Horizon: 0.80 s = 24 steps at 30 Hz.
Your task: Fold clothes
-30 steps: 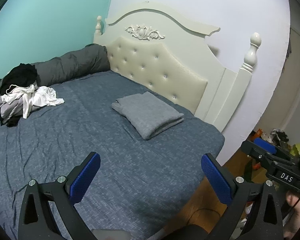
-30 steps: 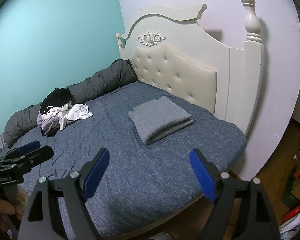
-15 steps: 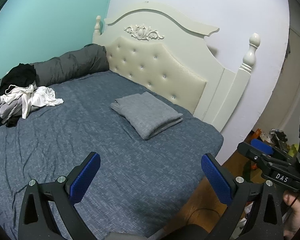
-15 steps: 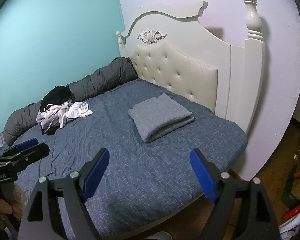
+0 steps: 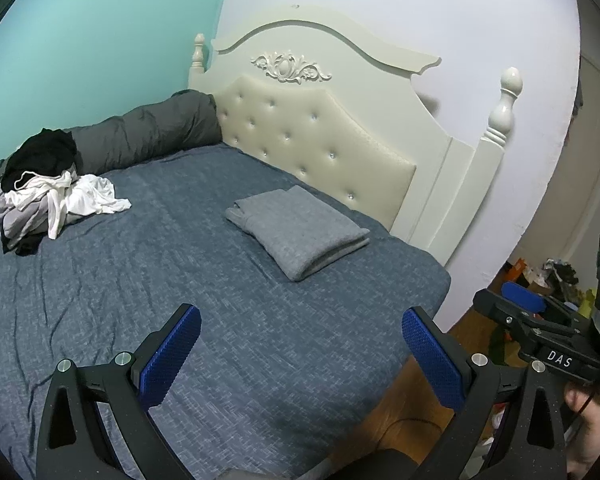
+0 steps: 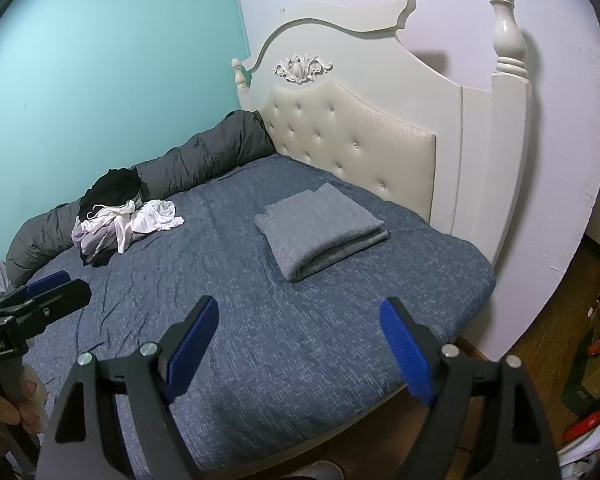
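Two handheld grippers with blue pads, the left gripper point(image 5: 300, 344) and the right gripper point(image 6: 300, 340), hang above a blue-covered bed point(image 5: 220, 340), both with jaws spread wide and empty. A folded grey garment point(image 5: 300, 232) lies near the cream headboard point(image 5: 320, 136). An unfolded pile of clothes point(image 5: 48, 196) sits well apart at the bed's far side.

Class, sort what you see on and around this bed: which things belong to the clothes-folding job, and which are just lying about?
Job:
- folded grey garment
- unfolded clothes pile
- left gripper, open
- right gripper, open

Just there:
- dark grey rolled duvet along the wall
- cream headboard
- floor clutter
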Each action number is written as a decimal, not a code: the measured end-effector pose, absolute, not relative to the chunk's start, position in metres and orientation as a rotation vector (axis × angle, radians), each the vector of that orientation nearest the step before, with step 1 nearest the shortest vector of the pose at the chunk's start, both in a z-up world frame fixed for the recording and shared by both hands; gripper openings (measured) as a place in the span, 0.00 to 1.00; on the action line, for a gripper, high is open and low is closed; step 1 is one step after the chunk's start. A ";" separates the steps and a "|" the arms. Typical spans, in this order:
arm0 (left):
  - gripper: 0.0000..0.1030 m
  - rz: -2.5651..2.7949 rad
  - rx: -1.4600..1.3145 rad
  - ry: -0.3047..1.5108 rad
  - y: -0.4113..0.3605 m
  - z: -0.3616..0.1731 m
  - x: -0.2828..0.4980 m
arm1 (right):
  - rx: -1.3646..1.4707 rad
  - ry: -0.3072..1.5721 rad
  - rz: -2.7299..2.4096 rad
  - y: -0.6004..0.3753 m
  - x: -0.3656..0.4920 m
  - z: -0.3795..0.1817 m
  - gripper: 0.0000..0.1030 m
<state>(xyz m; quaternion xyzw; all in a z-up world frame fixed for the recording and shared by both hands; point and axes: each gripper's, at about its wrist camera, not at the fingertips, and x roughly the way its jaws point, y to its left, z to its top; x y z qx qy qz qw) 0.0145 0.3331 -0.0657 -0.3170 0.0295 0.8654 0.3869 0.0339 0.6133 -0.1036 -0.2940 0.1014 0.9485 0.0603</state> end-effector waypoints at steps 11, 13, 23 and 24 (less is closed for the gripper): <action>1.00 2.212 -0.800 0.089 0.333 -0.065 0.016 | -0.894 0.312 2.870 0.614 0.034 -0.104 0.81; 0.99 2.210 -0.804 0.086 0.333 -0.065 0.015 | -0.894 0.312 2.870 0.614 0.034 -0.104 0.81; 1.00 2.214 -0.806 0.087 0.331 -0.066 0.015 | -0.893 0.311 2.866 0.613 0.035 -0.105 0.81; 1.00 2.215 -0.805 0.087 0.331 -0.065 0.016 | -0.892 0.311 2.865 0.612 0.035 -0.105 0.81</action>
